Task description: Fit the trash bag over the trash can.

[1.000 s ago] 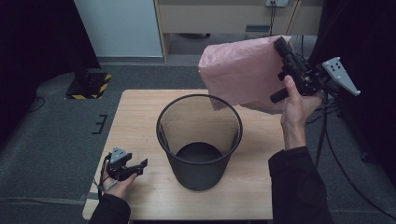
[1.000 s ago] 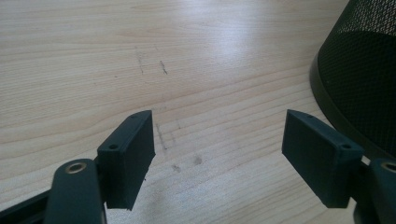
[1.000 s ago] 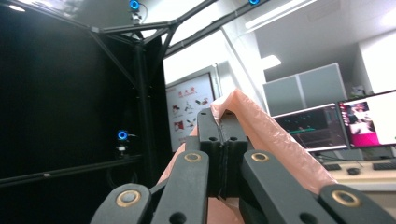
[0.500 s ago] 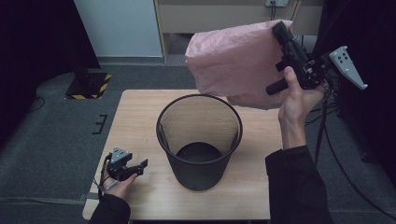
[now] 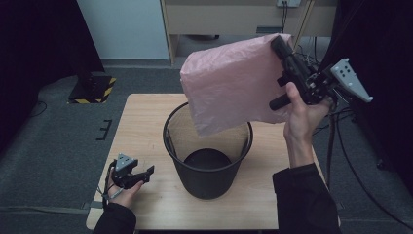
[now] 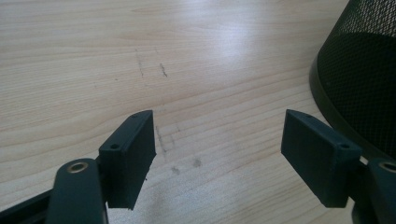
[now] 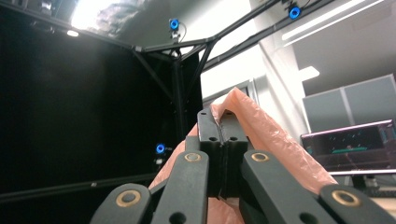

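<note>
A pink plastic bag [image 5: 229,83] hangs in the air above the rim of a black mesh bin [image 5: 208,155] that stands mid-table. My right gripper [image 5: 278,45] is shut on the bag's top right corner, held high and tilted. In the right gripper view the jaws are pressed together at the gripper [image 7: 223,120] with the pink bag [image 7: 275,135] pinched between them. My left gripper [image 5: 146,173] rests low near the table's front left, left of the bin. In the left gripper view the gripper [image 6: 218,147] is open with bare wood between its jaws, and the bin [image 6: 364,74] is at the right.
The wooden table [image 5: 141,122] has bare surface left of and behind the bin. Cables [image 5: 341,141] trail off the right side. A yellow-and-black striped base [image 5: 92,87] stands on the floor at the back left.
My right gripper has carried the pink bag leftward and lower, so its bottom corner now hangs over the bin's opening. The left gripper has not moved.
</note>
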A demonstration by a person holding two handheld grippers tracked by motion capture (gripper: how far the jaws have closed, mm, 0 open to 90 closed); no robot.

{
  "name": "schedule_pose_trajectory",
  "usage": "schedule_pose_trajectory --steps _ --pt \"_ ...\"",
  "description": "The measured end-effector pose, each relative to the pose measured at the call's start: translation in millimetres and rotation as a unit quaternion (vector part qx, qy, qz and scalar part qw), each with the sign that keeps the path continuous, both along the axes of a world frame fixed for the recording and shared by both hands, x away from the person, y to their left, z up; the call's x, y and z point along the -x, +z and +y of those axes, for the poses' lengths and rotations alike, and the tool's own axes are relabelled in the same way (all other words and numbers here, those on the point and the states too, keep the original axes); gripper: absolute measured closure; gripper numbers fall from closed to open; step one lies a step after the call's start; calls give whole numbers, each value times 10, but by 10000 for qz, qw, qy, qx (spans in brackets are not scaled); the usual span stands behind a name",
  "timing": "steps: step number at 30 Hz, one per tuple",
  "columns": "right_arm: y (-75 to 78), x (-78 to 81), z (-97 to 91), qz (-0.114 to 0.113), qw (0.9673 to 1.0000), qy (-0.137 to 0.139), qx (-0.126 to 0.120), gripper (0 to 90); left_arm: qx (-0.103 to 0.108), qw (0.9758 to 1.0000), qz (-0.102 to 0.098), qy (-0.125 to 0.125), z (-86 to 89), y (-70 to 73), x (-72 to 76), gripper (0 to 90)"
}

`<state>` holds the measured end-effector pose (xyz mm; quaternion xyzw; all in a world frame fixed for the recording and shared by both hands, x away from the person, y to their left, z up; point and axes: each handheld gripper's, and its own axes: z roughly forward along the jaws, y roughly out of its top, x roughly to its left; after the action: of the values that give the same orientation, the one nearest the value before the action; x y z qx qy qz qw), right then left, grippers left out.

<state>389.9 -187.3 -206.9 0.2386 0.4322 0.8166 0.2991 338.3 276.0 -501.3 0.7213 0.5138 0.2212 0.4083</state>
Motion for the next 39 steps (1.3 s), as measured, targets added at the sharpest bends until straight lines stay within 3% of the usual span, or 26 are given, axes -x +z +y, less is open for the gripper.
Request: schedule_pose_trajectory --steps 3,7,12,14,15,16,17,18,20,23,24,25,26,27,30,31,32,33,34,38,39 --pt "-78 15 49 92 9999 52 96 900 6 10000 -34 35 5 22 3 259" --pt "-263 30 122 332 9987 122 357 900 116 9998 -149 92 6 73 20 262" --pt "-371 50 154 480 9970 219 563 900 304 9987 -347 203 19 163 48 269" --pt "-431 66 168 580 9954 302 697 900 361 9981 -441 237 27 211 62 271" --pt "-485 77 181 656 9927 326 958 900 409 9973 -554 253 37 272 82 272" --pt "-485 77 181 656 9927 326 958 900 409 9973 -554 253 37 272 82 273" --pt "-519 89 210 690 9897 372 1196 900 487 9961 -683 277 45 338 101 274" --pt "-519 89 210 690 9897 372 1196 900 487 9961 -683 277 45 338 101 275" --pt "-567 116 268 764 9856 474 1433 900 604 9942 -848 270 47 445 135 277" --pt "-604 122 306 884 9813 538 1621 899 736 9917 -1021 273 41 555 166 287" --pt "-604 122 306 884 9813 538 1621 899 736 9917 -1021 273 41 555 166 289" --pt "-622 130 328 942 9788 596 1719 898 797 9905 -1085 263 43 606 179 295" --pt "-629 135 336 963 9780 628 1739 898 917 9884 -1183 265 47 685 200 296" --pt "-629 135 336 963 9780 628 1739 898 917 9884 -1183 265 47 685 200 300" --pt "-671 160 370 1021 9738 652 1923 894 1090 9844 -1358 257 51 850 246 312" --pt "-681 164 380 1024 9728 656 1971 892 1165 9812 -1520 250 40 970 278 313" --pt "-691 169 390 1046 9718 656 2009 892 1217 9796 -1581 236 29 1030 293 314" --pt "-691 169 390 1046 9718 656 2009 892 1217 9796 -1581 236 29 1030 293 314" --pt "-711 178 413 1078 9701 674 2066 893 1295 9768 -1695 196 -7 1145 314 315" --pt "-742 195 450 1112 9687 718 2099 893 1334 9747 -1791 108 -85 1306 328 323" --pt "-763 213 477 1153 9670 749 2147 893 1330 9739 -1837 57 -122 1372 332 325"
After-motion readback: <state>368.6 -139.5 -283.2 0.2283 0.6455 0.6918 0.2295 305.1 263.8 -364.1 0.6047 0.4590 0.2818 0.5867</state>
